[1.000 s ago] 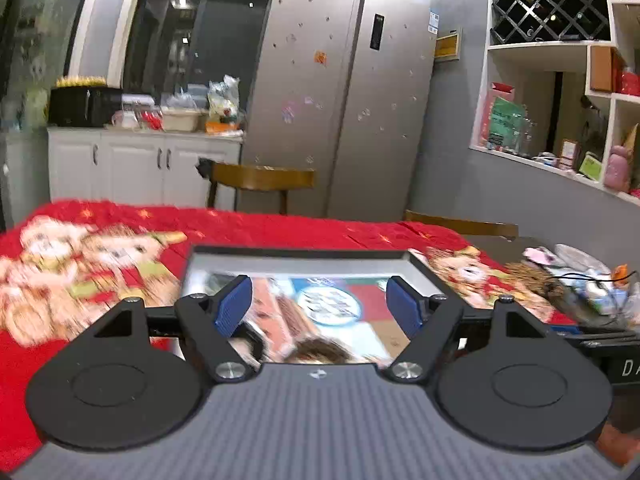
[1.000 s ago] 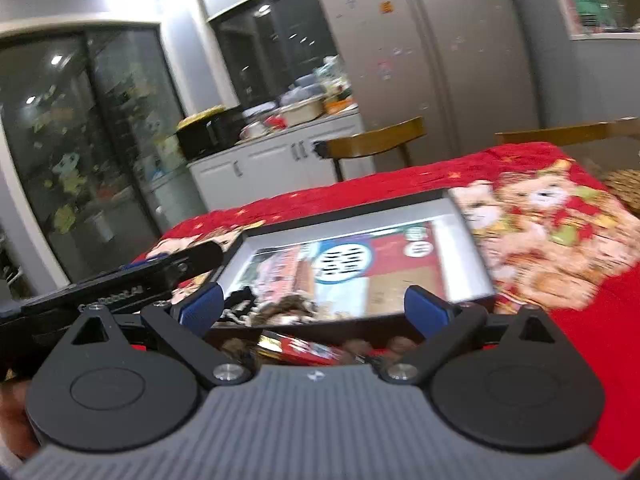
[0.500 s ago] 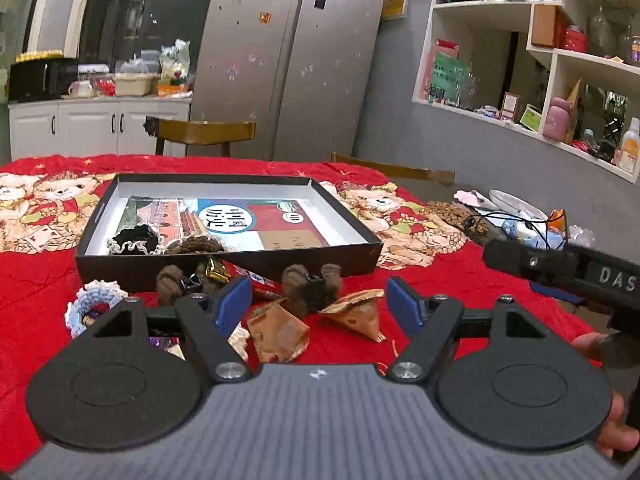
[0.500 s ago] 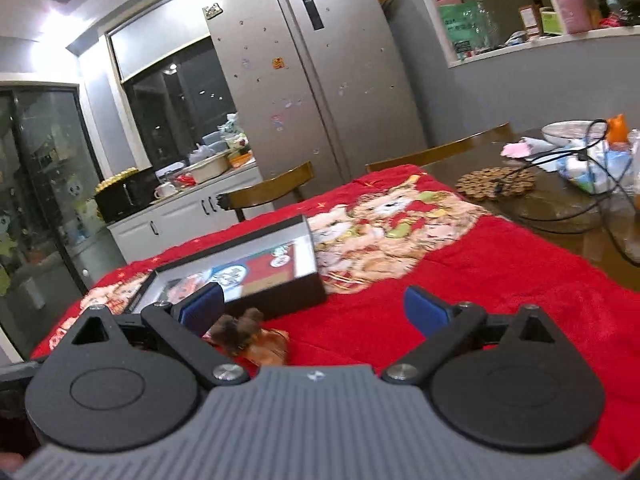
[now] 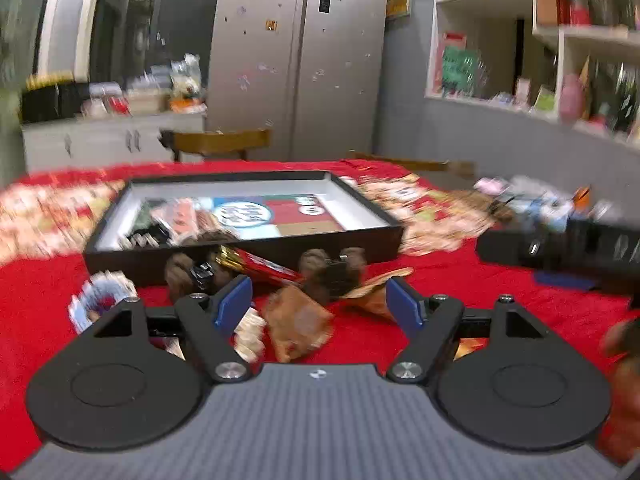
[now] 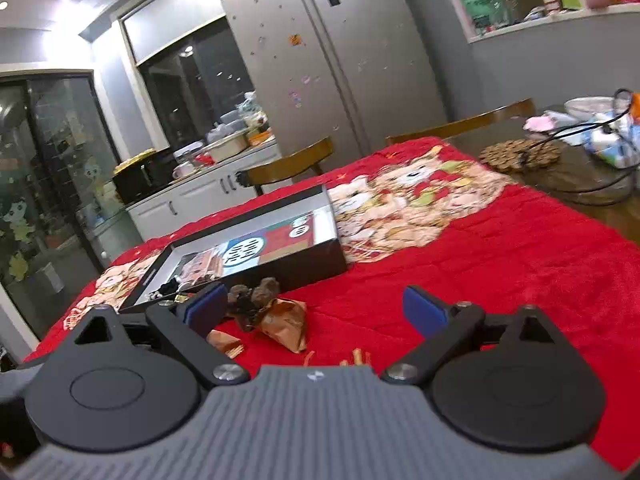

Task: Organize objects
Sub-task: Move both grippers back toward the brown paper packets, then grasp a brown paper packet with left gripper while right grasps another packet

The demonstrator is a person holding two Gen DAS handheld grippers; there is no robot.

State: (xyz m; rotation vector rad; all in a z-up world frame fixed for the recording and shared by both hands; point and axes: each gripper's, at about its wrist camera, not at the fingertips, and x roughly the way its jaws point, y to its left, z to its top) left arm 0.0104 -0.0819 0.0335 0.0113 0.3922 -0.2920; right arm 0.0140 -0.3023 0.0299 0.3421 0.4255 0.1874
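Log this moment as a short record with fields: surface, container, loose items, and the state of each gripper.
surface: red blanket with a bear print, spread over the table
container: shallow black tray, open, a few small items in its near left corner
loose items: brown packet, red wrapper, brown fuzzy clips, crocheted ring, all on the blanket in front of the tray
left gripper: open, empty, above the brown packet
right gripper: open, empty; its jaws have just been closing slightly

No lettering is legible: the print on the round emblem inside the black tray (image 6: 280, 270) is blurred.
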